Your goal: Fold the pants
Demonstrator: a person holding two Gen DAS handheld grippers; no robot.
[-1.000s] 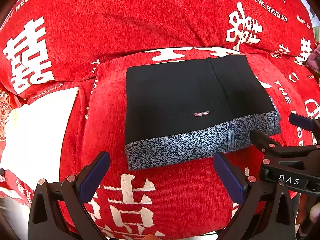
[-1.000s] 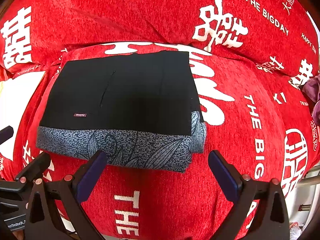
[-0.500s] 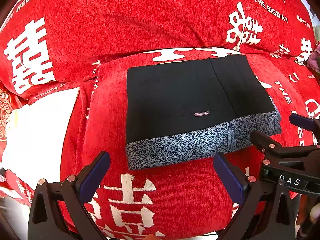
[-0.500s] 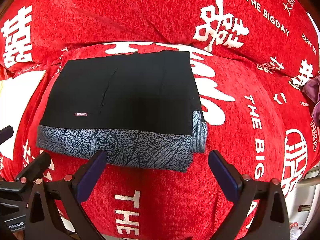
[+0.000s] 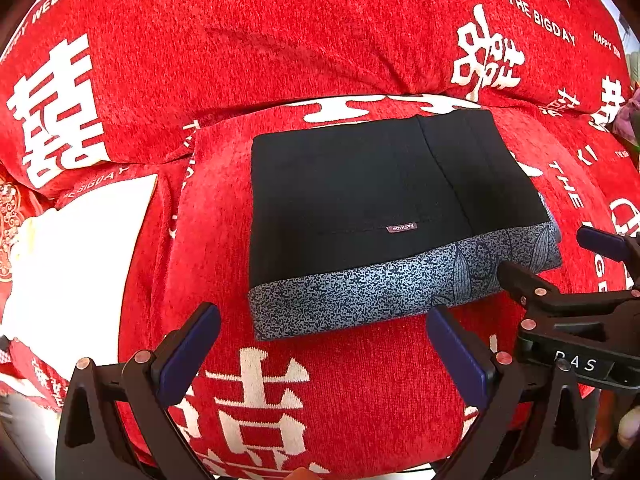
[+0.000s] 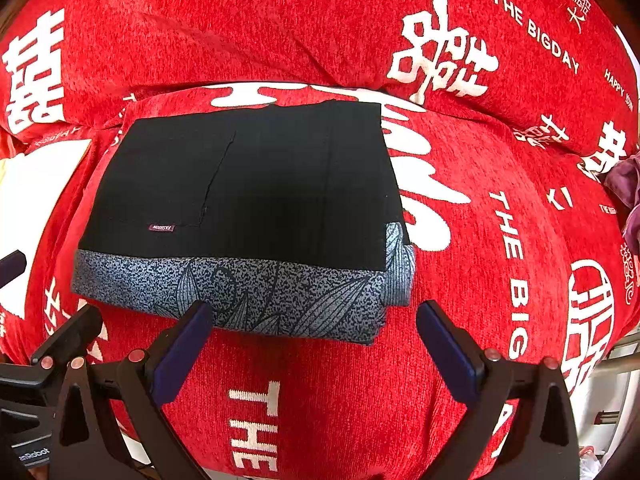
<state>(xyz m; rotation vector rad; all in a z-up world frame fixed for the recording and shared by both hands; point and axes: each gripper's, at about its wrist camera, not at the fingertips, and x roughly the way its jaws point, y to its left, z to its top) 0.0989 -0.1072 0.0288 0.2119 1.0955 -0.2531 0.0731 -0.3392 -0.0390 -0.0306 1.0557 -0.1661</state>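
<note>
The pants (image 5: 368,196) lie folded into a flat black rectangle with a grey leaf-patterned band along the near edge and a small label (image 5: 402,227). They rest on a red cushion (image 5: 320,380). My left gripper (image 5: 320,348) is open, just short of the near left part of the band, holding nothing. My right gripper (image 6: 312,344) is open too, in front of the pants (image 6: 248,184) at their near right corner. In the left wrist view the right gripper (image 5: 560,264) shows at the right edge.
Red bedding with white characters and lettering (image 6: 440,52) rises behind the cushion. A white patch (image 5: 80,248) lies to the left. A purple cloth (image 6: 628,188) shows at the far right. A hand (image 5: 630,426) holds the right tool.
</note>
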